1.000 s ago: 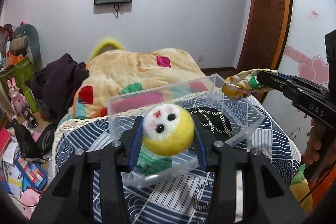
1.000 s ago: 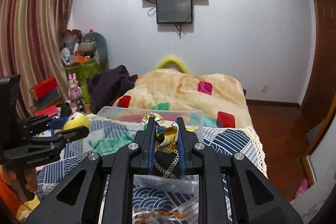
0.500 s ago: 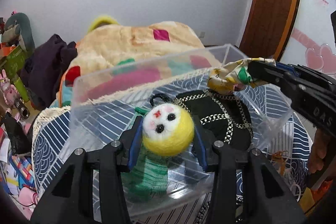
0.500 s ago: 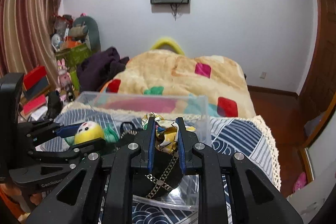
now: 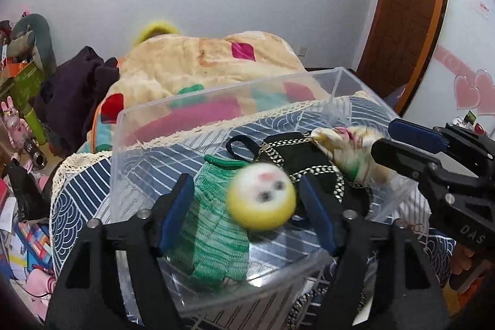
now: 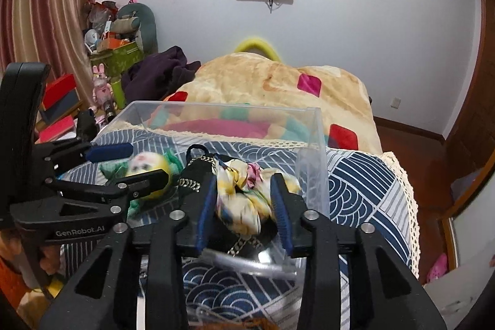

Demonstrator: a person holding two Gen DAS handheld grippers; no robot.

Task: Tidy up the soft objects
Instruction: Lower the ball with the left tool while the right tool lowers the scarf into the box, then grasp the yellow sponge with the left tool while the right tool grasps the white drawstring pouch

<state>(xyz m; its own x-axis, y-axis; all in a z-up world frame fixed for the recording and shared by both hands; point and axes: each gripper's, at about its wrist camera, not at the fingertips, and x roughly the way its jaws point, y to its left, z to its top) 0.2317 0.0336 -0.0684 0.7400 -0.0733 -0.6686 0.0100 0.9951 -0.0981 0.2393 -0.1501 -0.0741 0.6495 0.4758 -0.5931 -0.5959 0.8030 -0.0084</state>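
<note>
Over the clear bin (image 5: 216, 126) on the bed, both tongs are spread: the left tongs (image 5: 247, 206) flank the blurred yellow ball (image 5: 263, 200), the right tongs (image 6: 244, 203) the floral scrunchie (image 6: 244, 197).

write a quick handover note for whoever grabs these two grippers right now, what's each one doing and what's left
Left gripper: open over the clear bin; yellow felt ball sits blurred between its fingers, apparently dropping, unclamped.
Right gripper: open over the same bin; floral scrunchie loose between its fingers.
Already in the bin: green knit piece and black chain-trimmed pouch.
Done: all four soft items at or in the bin.
Left: confirm ball and scrunchie settle inside, then pull both grippers back.
</note>
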